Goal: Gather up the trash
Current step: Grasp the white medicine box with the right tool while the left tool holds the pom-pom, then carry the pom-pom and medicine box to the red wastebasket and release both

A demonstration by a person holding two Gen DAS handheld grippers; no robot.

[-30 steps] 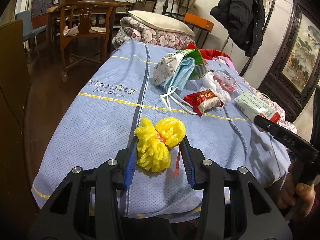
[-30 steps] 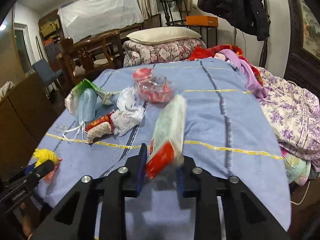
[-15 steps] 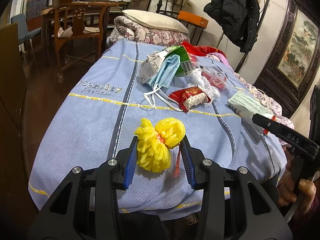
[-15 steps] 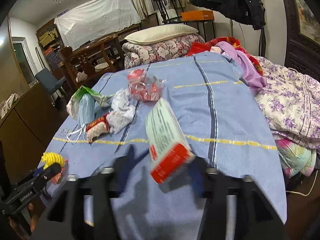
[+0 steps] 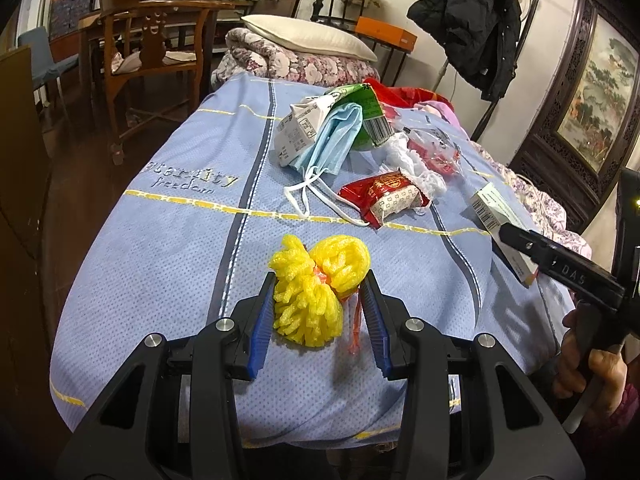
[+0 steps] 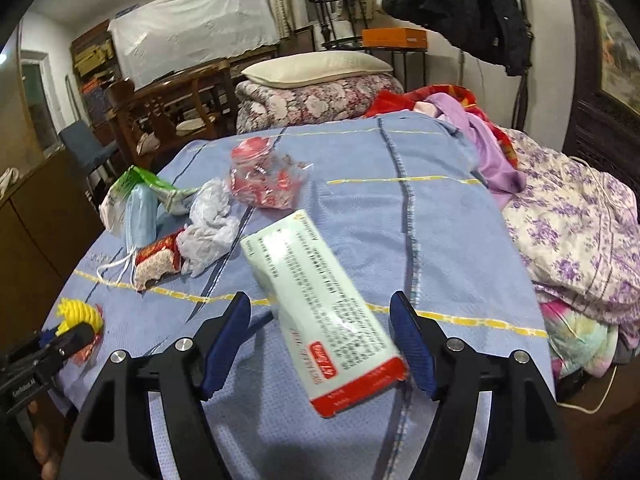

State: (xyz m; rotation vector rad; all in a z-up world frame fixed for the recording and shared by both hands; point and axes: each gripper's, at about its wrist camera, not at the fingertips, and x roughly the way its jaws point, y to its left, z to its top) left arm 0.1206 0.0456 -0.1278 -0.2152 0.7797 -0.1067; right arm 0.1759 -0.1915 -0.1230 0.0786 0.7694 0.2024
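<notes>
The right gripper (image 6: pixel 320 344) has just been opening, and its jaws stand apart around the flat box (image 6: pixel 320 312), which lies loose between them on the blue bedspread (image 6: pixel 440 240), touching neither pad as far as I can see. The box looks light and stiff, best pinched across its narrow sides. Left of the box, the left gripper (image 5: pixel 318 300) is clamped on the yellow foam net (image 5: pixel 316 284), soft and springy, easy to squash. Beyond the box lie the red wrapper (image 6: pixel 156 256), face mask (image 6: pixel 140 216) and crumpled white tissue (image 6: pixel 208 228), all light litter.
</notes>
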